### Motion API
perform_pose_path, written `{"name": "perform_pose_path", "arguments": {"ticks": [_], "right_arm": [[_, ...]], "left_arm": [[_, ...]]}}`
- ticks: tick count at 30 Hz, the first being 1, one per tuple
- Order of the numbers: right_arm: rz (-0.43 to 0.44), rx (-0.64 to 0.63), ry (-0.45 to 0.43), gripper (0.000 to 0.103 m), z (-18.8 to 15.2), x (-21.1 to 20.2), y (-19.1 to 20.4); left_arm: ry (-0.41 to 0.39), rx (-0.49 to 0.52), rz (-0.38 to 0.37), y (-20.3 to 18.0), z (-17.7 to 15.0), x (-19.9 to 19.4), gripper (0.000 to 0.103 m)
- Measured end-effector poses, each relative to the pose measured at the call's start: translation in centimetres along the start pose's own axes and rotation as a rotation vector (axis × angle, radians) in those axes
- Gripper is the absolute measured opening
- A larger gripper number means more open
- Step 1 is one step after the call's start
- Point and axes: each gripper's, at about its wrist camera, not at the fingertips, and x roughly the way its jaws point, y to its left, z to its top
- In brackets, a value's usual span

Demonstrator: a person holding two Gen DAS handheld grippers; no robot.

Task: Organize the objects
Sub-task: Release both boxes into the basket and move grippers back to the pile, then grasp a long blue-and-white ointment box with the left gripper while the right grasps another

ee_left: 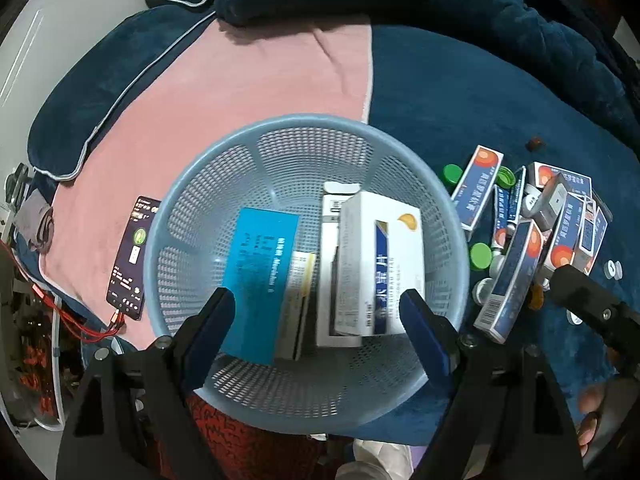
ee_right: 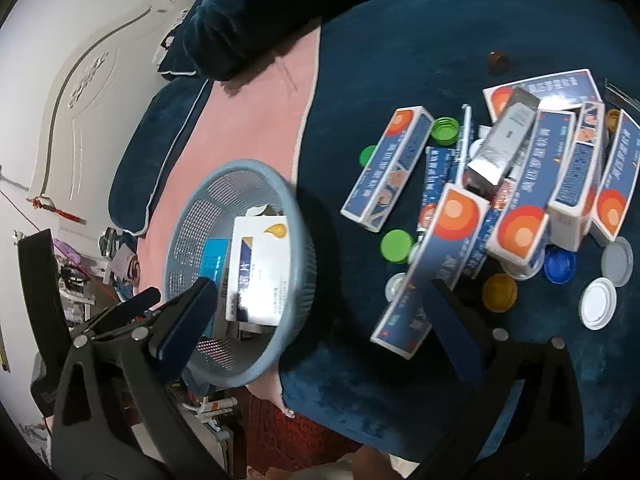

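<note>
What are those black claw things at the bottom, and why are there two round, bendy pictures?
The claws are grabbers, one in each of a person's hands. Each has a tiny camera looking along its two fingers, so you get one picture from each.

The left gripper hangs open above a blue basket and holds nothing. Inside the basket lie a white box and a blue box.

The right gripper is open and empty too. In front of it is a messy pile of blue and orange boxes, with bottle caps scattered around. Everything sits on a bed with a dark blue blanket and a pink towel. A phone lies beside the basket.
</note>
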Motion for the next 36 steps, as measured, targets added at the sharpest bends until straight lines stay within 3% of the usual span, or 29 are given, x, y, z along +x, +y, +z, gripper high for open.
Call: {"name": "perform_pose_path", "arguments": {"ticks": [26, 36], "right_arm": [[-0.048, 0.149, -0.060, 0.103, 0.6, -4.4, -9.0], [-0.072, 0.220, -0.088, 0.103, 0.8, -6.1, -12.6]], "left_arm": [[0.010, 0.177, -0.035, -11.4, 1.7, 0.7, 0.086], [0.058, 0.333, -0.043, -17.6, 0.9, 2.9, 0.086]]}}
